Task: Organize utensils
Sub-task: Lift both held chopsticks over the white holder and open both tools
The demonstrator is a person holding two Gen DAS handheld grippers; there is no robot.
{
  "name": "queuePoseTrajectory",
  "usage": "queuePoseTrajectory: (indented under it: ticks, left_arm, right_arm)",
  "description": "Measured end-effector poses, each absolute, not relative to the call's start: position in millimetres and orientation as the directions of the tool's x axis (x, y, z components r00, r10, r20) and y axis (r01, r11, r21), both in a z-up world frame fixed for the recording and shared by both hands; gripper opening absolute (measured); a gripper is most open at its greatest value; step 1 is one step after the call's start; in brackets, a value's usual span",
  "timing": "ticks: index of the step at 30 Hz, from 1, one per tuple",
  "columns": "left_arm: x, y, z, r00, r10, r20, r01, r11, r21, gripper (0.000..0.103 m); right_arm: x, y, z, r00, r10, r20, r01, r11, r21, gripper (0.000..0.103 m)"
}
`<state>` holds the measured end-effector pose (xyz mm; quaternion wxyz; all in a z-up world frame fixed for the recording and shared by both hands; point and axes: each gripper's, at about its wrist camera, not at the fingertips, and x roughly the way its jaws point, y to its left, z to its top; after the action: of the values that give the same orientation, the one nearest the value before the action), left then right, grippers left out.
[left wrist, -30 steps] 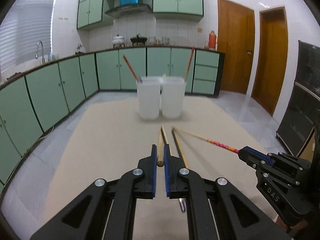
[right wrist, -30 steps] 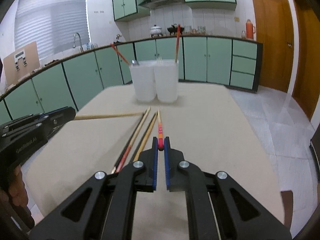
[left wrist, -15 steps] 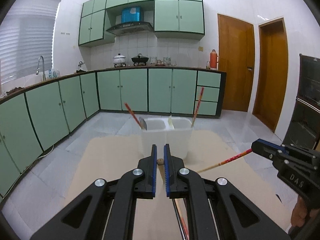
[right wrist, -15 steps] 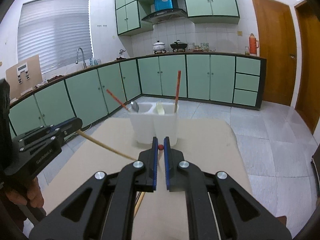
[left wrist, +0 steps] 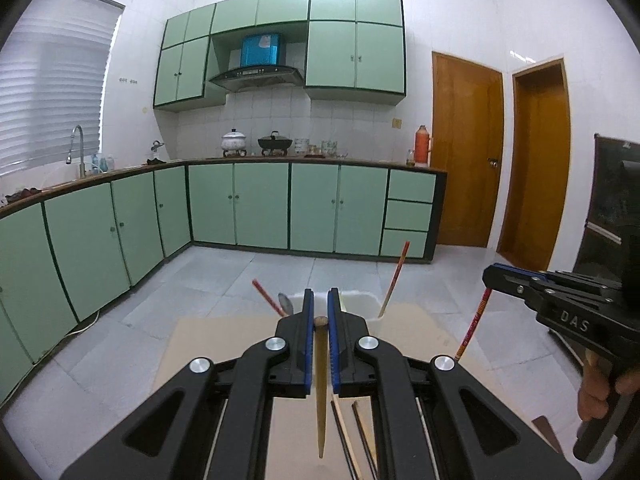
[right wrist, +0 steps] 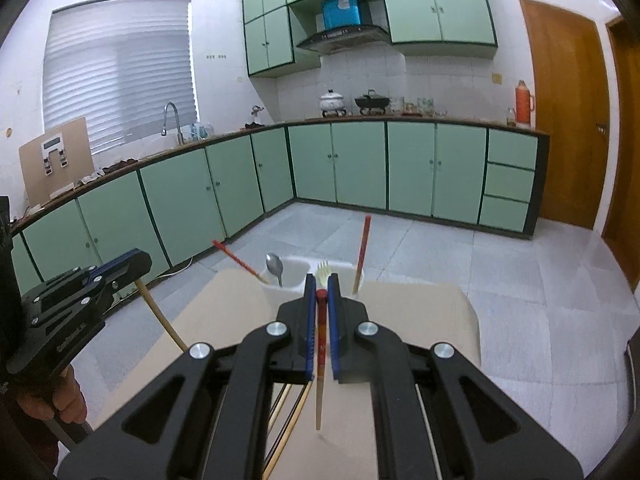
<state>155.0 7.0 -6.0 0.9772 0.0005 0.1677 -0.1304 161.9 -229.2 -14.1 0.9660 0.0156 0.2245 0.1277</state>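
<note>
Two chopsticks lifted off table (right wrist: pixel 420 312), each hanging tip-down. Left gripper (left wrist: pixel 318 320) nearly closed, pinching plain wooden chopstick (left wrist: pixel 320 392) at its top; right gripper (right wrist: pixel 321 294) likewise clamped on red-topped chopstick (right wrist: pixel 320 368). Spare chopsticks (left wrist: pixel 352 432) lie below. Advice: carry over white holder (right wrist: pixel 296 276) beyond, lower tips in vertically, avoid spoon (right wrist: pixel 274 266), fork (right wrist: pixel 322 272).

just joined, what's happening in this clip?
A person is sorting utensils with two handheld grippers. The left gripper is shut on a plain wooden chopstick, the right gripper on a red-topped chopstick; both are held off the table, tips hanging down. Ahead stand two white holders already holding two chopsticks, a spoon and a fork. More chopsticks lie on the table.
</note>
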Motion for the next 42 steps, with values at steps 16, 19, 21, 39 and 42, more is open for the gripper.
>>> queuePoseTrajectory:
  ticks: [16, 19, 21, 39, 42]
  left_arm:
    - [204.6, 2.2, 79.4, 0.946, -0.289, -0.143, 0.291, 0.957, -0.012, 0.006]
    - [222.0, -2.2, 86.8, 0.952, -0.282, -0.117, 0.283, 0.959, -0.007, 0.006]
    - [234.2, -4.9, 87.4, 0.955, -0.275, -0.111, 0.276, 0.961, -0.005, 0.006]
    - [335.6, -13.6, -3.4, 0.927, -0.244, -0.284, 0.244, 0.969, -0.035, 0.007]
    - [334.8, -12.6, -11.4, 0.923, -0.236, -0.304, 0.236, 0.971, -0.038, 0.009]
  right_arm:
    - [213.9, -223.7, 77.1, 0.921, 0.264, -0.287, -0.271, 0.962, 0.014, 0.005]
    - [233.7, -223.3, 87.5, 0.931, 0.252, -0.264, -0.262, 0.965, 0.001, 0.005]
    - [247.4, -223.2, 89.2, 0.936, 0.240, -0.258, -0.251, 0.968, -0.009, 0.005]
    - [335.0, -222.9, 3.6, 0.901, 0.216, -0.376, -0.227, 0.974, 0.015, 0.005]
    - [333.0, -221.1, -5.8, 0.894, 0.211, -0.395, -0.223, 0.975, 0.017, 0.009]
